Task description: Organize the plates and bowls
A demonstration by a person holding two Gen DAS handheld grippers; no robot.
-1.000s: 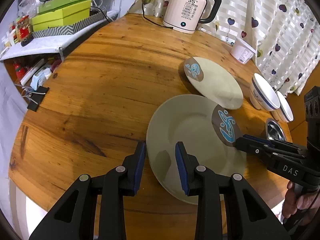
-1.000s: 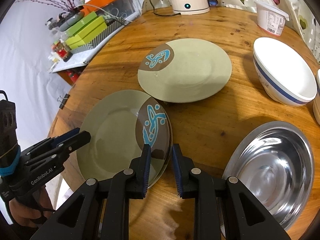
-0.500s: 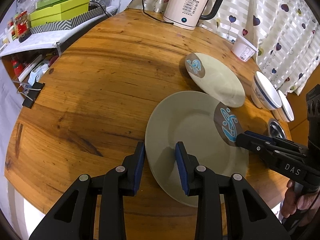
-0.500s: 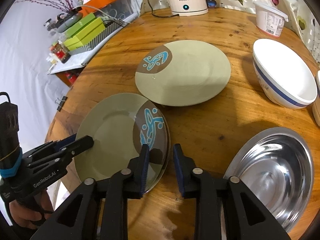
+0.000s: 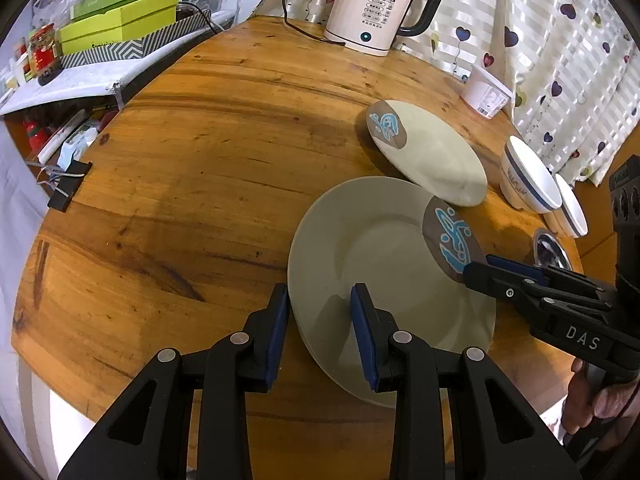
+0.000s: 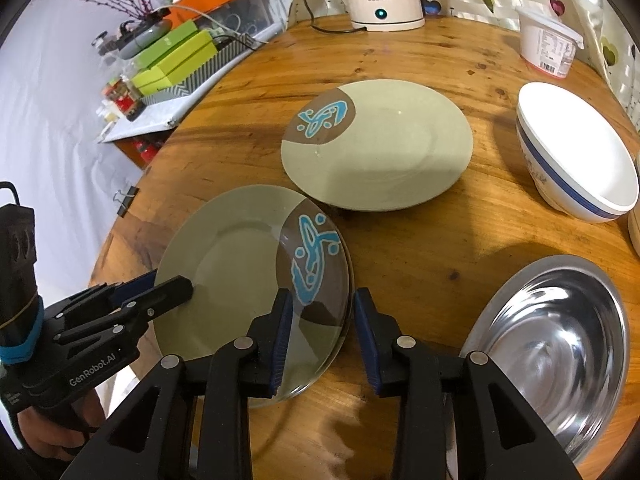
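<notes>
A beige plate (image 5: pixel 380 256) (image 6: pixel 232 264) with a brown patch and blue figure lies flat near the table's front edge; a second rim shows just under it. My left gripper (image 5: pixel 320 320) (image 6: pixel 160 286) straddles its left rim, open, pads clear of it. My right gripper (image 6: pixel 320 332) (image 5: pixel 486 266) straddles the opposite rim by the brown patch, its jaws spread and not pressing. A matching plate (image 5: pixel 436 160) (image 6: pixel 388 148) rests just behind, its near edge touching the front plate. Right of it stand a white bowl with a blue stripe (image 6: pixel 576 160) (image 5: pixel 528 176) and a steel bowl (image 6: pixel 548 344).
A cream electric kettle (image 5: pixel 376 4) with its cord stands at the back of the round wooden table (image 5: pixel 200 184). A white tub (image 6: pixel 548 44) sits at the back right, and another white bowl (image 5: pixel 572 212) beside the striped one. Green boxes (image 5: pixel 120 28) crowd a shelf to the left.
The right gripper's jaws have spread wider around the plate's rim. The left gripper and both plates stay about where they were.
</notes>
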